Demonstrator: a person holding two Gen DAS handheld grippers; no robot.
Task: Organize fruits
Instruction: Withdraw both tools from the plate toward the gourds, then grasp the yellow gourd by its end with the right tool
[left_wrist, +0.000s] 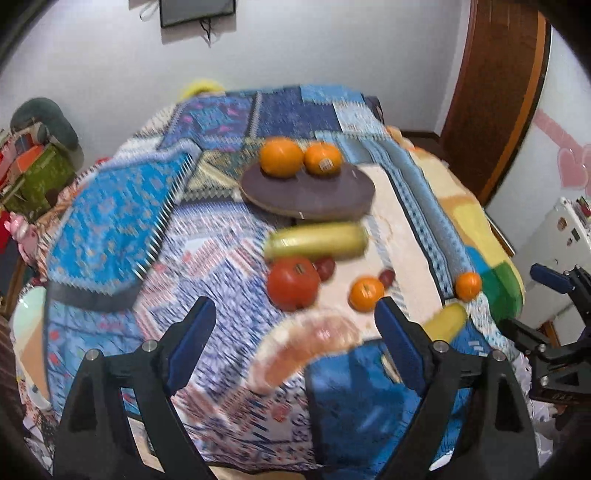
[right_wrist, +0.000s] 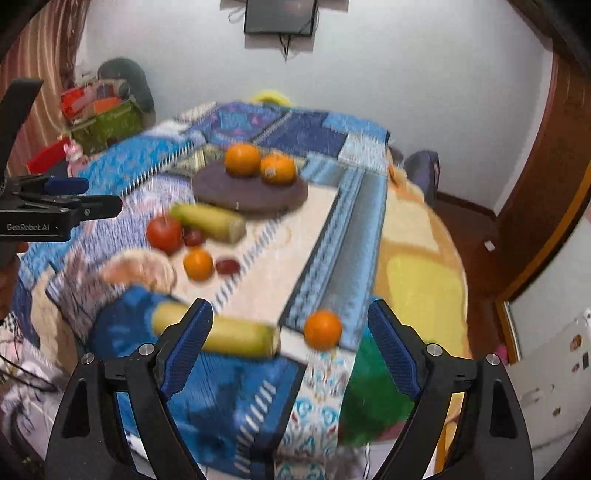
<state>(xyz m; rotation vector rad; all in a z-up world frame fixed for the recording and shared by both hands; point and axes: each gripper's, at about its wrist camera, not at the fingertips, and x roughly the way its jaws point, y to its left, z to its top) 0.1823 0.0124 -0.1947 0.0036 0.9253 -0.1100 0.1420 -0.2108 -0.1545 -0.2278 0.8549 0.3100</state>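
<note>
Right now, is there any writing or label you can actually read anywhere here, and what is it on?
"GenRobot.AI": on the black body of the left gripper, seen from the right wrist.
Sticker on the orange on the round board: too blurred to read.
Stickers on the white appliance: too small to read.

Two oranges (left_wrist: 299, 158) on round brown board (left_wrist: 306, 194); scattered below on patterned cloth: two bananas (left_wrist: 316, 242), red apple (left_wrist: 293, 282), two small oranges (left_wrist: 366, 294), pink pomelo wedge (left_wrist: 306, 343).

Left claw (left_wrist: 295, 321), right claw (right_wrist: 290, 321): both agape, empty, tilted down.
</note>
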